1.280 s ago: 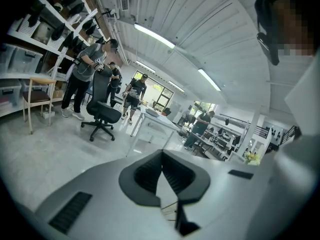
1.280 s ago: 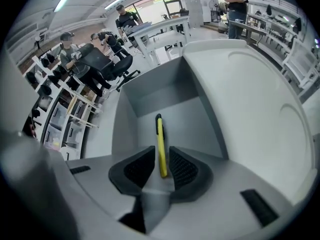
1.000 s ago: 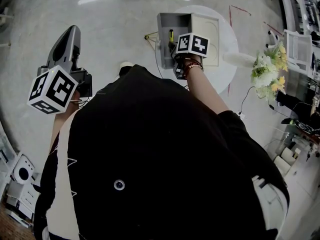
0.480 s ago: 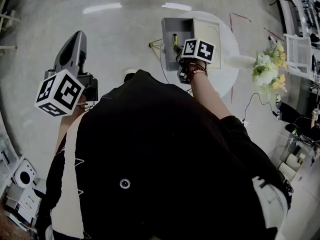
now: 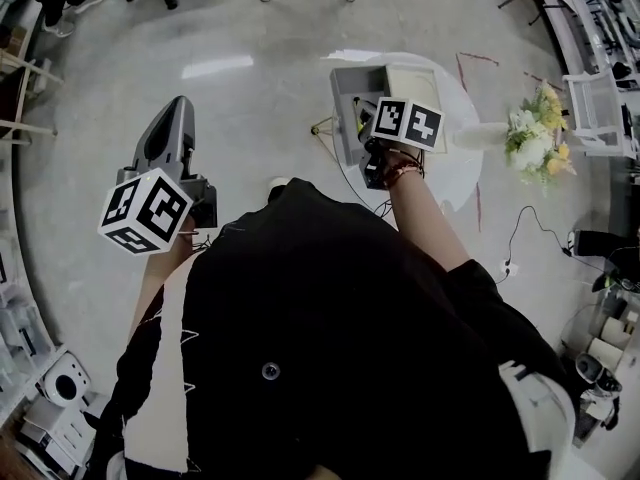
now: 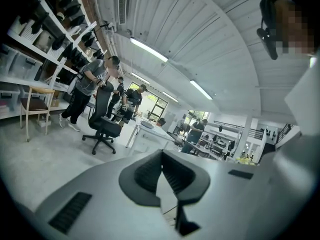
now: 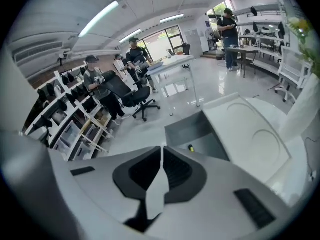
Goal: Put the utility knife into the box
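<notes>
Polished grey floor is stretching across a wide workshop, with shelving along one wall and several people standing among desks far behind.

The right gripper (image 7: pixel 162 152) is holding its jaws closed, pad against pad, with nothing between them. Just beyond them, the open grey box (image 7: pixel 186 127) is sitting on the round white counter (image 5: pixel 458 168). The yellow-and-black utility knife (image 7: pixel 190 147) is lying on the floor of that box, only its yellow end showing past the jaws. In the head view this gripper is hovering over the near edge of the box.

The left gripper (image 6: pixel 161 155) is also keeping its jaws closed on nothing. It is pointing out over bare floor, well apart from the counter, and is taking no part.

Judging by this, the placing looks done and the step in hand is clearing the right gripper away. To do that well, it should be rising straight up before swinging back, so the jaws are not catching the box wall or dragging the box across the counter. A look down afterwards would be confirming that the knife is resting fully inside.

Counting: two grippers, one box, one knife, one counter, and one bunch of white and yellow flowers (image 5: pixel 535 138) beside the counter.
</notes>
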`<state>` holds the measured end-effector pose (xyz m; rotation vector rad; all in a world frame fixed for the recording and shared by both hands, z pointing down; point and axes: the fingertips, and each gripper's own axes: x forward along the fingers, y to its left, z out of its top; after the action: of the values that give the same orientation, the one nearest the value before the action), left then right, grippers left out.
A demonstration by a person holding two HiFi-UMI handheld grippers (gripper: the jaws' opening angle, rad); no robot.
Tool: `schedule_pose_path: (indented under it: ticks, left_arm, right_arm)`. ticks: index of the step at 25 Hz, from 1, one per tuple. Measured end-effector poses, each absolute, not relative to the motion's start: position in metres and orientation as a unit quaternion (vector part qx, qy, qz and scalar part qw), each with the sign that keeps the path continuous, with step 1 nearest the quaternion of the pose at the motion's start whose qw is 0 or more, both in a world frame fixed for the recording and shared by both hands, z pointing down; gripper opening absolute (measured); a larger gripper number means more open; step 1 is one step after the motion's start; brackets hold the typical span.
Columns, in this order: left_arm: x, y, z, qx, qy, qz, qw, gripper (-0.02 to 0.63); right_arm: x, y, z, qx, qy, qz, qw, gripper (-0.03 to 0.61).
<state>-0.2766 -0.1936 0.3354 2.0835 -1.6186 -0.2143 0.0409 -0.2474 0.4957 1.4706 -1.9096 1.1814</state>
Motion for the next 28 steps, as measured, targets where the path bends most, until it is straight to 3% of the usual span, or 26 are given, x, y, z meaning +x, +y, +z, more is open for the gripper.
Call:
schedule_pose_path:
  ticks: [7,12,18,28]
  left_arm:
    - [-0.273,-0.194,0.31,0.783,-0.575,-0.091,0.22,0.011]
    - [-0.267,-0.192,0.296,0.791,-0.567,-0.098,0.209,0.011]
    - [-0.265,-0.184,0.279,0.791,-0.573,-0.106,0.184,0.011]
    - [-0.222,-0.172,0.27,0.801,-0.562,-0.104,0.176,0.011]
  right_arm:
    - [0.009,-0.256,0.418,0.524,-0.741,0.409,0.099,0.005]
    - [-0.007,-0.26,0.365,0.498,-0.782,0.371,0.055,0.005]
    - [-0.038,-0.255,0.285,0.441,-0.844,0.301,-0.046,0.005]
    - [-0.021,-0.237,0.251,0.451,-0.87,0.2,-0.013,0.005]
